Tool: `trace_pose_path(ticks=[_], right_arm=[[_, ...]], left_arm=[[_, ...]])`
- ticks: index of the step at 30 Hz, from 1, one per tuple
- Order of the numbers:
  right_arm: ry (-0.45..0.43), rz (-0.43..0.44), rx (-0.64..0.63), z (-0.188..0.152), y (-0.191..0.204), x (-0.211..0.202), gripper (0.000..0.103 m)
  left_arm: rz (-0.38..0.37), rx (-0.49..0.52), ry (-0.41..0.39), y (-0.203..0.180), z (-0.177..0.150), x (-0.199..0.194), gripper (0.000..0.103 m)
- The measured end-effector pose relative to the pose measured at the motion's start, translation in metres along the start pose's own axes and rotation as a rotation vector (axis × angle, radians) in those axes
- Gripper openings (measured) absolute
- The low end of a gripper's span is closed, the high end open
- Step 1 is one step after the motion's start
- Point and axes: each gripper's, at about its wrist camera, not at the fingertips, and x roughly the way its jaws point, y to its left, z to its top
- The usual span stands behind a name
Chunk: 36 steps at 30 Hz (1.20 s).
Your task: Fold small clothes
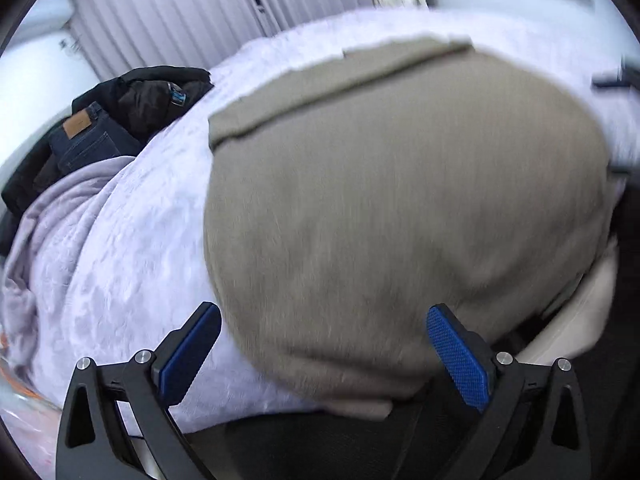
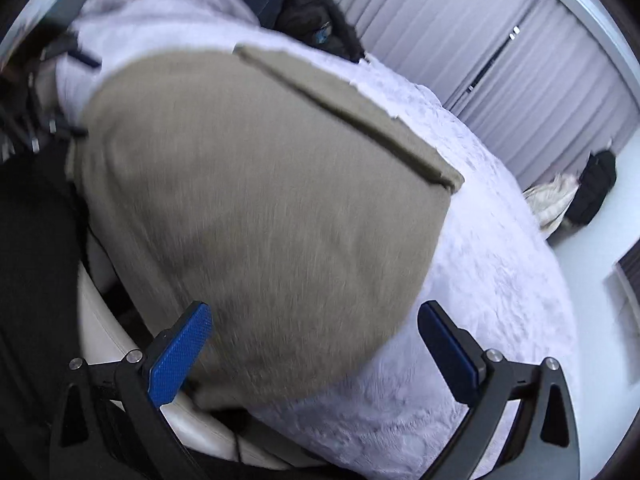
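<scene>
**Both grippers spread wide over a taupe garment on the bed**

The left gripper (image 1: 324, 338) stands wide open, its blue-padded fingers (image 1: 460, 356) far apart and nothing between them. It sits at the near edge of the taupe garment (image 1: 400, 208); whether the pads touch the cloth cannot be told through the motion blur. The right gripper (image 2: 314, 338) is equally released, its blue pads (image 2: 180, 354) spread and empty, framing the garment's near edge from the other side.

The taupe garment lies flat on a pale lilac blanket (image 1: 132, 248) covering the bed. It looks like a fine ribbed knit, smooth and largely unwrinkled. Along its far edge runs a straight band (image 2: 348, 112), either a hem or a narrow folded strip. Its near edge reaches the edge of the bed.

Behind the blanket, a dark pile holds folded blue jeans (image 1: 92, 140) with a tan waistband patch (image 1: 76, 125); its writing is too small to read. A black jacket (image 1: 152, 92) beside them shows a small blue label, also unreadable. Pale vertical blinds (image 2: 500, 52) close the background.
</scene>
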Motion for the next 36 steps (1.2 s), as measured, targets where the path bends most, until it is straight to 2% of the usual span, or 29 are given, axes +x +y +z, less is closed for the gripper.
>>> trace_pose_path(ticks=[3, 5, 7, 8, 10, 12, 15, 17, 19, 21, 23, 25, 28, 31, 33, 36], right_arm=[[-0.020, 0.052, 0.101, 0.034, -0.008, 0.008, 0.103], [-0.005, 0.065, 0.144, 0.054, -0.008, 0.029, 0.103], [0.058, 0.057, 0.175, 0.067, -0.005, 0.059, 0.103], [0.092, 0.060, 0.191, 0.066, -0.001, 0.069, 0.102], [0.065, 0.099, 0.283, 0.057, -0.002, 0.069, 0.102], [0.065, 0.130, 0.307, 0.044, -0.006, 0.063, 0.102], [0.077, 0.092, 0.209, 0.027, 0.005, 0.052, 0.102], [0.116, 0.055, 0.115, 0.017, 0.018, 0.046, 0.102], [0.126, 0.080, 0.088, 0.020, 0.019, 0.041, 0.103], [0.086, 0.136, 0.133, 0.031, 0.010, 0.028, 0.103], [0.037, 0.131, 0.191, 0.054, -0.009, 0.023, 0.103], [0.024, 0.119, 0.235, 0.084, -0.033, 0.035, 0.103], [0.095, 0.101, 0.354, 0.123, -0.071, 0.076, 0.103], [0.185, 0.045, 0.477, 0.155, -0.111, 0.123, 0.103], [0.219, 0.050, 0.558, 0.166, -0.128, 0.145, 0.103], [0.282, 0.065, 0.629, 0.161, -0.135, 0.168, 0.103]], left_arm=[[-0.078, -0.128, -0.042, 0.007, 0.041, 0.006, 0.103], [-0.087, -0.185, -0.022, 0.003, 0.063, 0.021, 0.103], [-0.082, -0.212, 0.025, -0.007, 0.071, 0.040, 0.103], [-0.087, -0.214, 0.060, -0.014, 0.069, 0.048, 0.103], [-0.088, -0.217, 0.123, -0.021, 0.058, 0.065, 0.103], [-0.100, -0.249, 0.076, -0.018, 0.045, 0.056, 0.103], [-0.134, -0.235, 0.107, -0.014, 0.021, 0.047, 0.103], [-0.098, -0.173, 0.148, -0.014, 0.009, 0.043, 0.103], [-0.074, -0.140, 0.125, -0.010, 0.011, 0.031, 0.103], [-0.066, -0.144, 0.063, 0.001, 0.031, 0.020, 0.103], [-0.080, -0.181, 0.019, 0.015, 0.065, 0.018, 0.103], [-0.124, -0.229, 0.021, 0.036, 0.110, 0.035, 0.103], [-0.161, -0.323, 0.100, 0.054, 0.169, 0.078, 0.103], [-0.145, -0.410, 0.163, 0.062, 0.207, 0.119, 0.103], [-0.147, -0.428, 0.190, 0.059, 0.218, 0.137, 0.103], [-0.165, -0.378, 0.263, 0.046, 0.205, 0.160, 0.103]])
